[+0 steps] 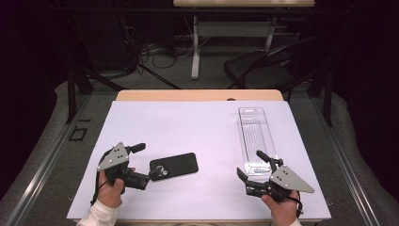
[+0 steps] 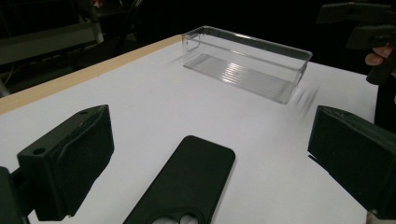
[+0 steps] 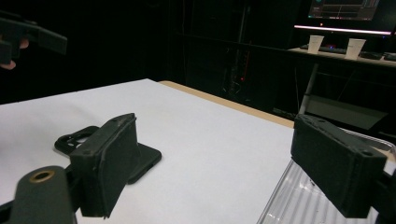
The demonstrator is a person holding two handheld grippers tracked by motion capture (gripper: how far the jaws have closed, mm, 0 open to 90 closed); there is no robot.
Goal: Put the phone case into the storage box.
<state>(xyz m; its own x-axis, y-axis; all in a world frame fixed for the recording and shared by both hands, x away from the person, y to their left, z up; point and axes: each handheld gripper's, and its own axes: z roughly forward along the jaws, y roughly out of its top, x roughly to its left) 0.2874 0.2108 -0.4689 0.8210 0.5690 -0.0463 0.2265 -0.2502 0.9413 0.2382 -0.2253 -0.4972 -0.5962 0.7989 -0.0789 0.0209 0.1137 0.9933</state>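
A black phone case (image 1: 173, 165) (image 2: 187, 186) lies flat, camera cutout up, on the white sheet at the front left. My left gripper (image 1: 146, 163) (image 2: 212, 158) is open, its jaws standing either side of the case's cutout end without touching it. A long clear plastic tray (image 1: 256, 136) (image 2: 247, 63) lies empty at the right, running front to back. My right gripper (image 1: 252, 165) (image 3: 224, 158) is open at the tray's near end, nothing between its jaws. In the right gripper view the case (image 3: 147, 161) sits behind the left jaw and the tray (image 3: 289, 200) is under the right jaw.
The white sheet (image 1: 188, 127) covers most of the wooden table (image 1: 197, 95). Beyond the far edge are a black chair (image 1: 259, 66), a desk leg (image 1: 195, 47) and floor cables. Two paper cups (image 3: 316, 44) stand on a distant desk.
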